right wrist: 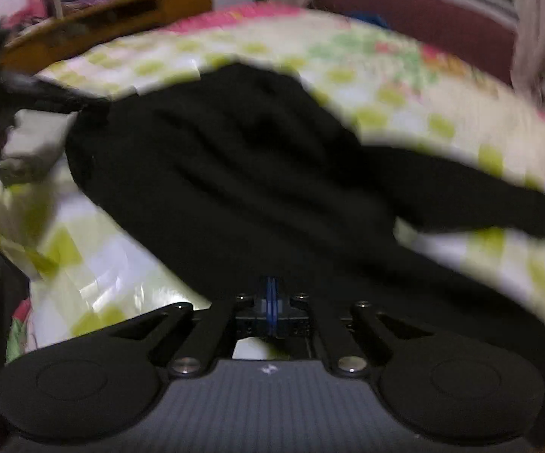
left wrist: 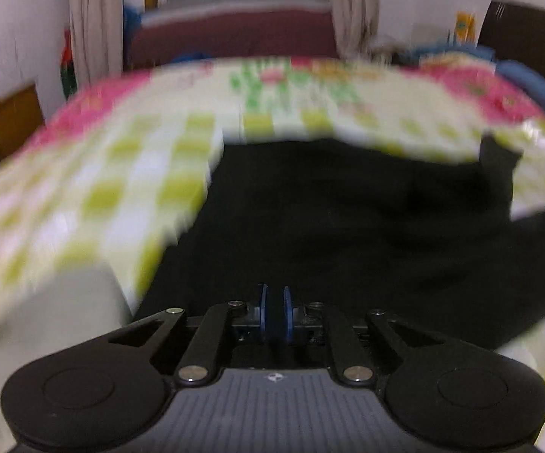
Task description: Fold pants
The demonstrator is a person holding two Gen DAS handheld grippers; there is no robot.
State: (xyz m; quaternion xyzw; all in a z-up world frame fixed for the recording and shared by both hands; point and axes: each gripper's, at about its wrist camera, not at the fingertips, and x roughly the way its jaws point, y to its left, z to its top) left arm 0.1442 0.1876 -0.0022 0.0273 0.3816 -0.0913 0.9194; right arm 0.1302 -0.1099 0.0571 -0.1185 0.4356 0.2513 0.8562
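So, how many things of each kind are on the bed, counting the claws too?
Black pants: 1
Checked bedspread: 1
Claws: 2, left claw and right claw
Total: 4

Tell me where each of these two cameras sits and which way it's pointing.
Left wrist: sits on the left gripper, looking forward along its blue fingers over the black pants toward a window; the linkage fills the bottom.
Right wrist: sits on the right gripper, facing across the pants toward a wooden shelf; its near-closed fingers show.
Shared: both see the pants on the checked bedspread.
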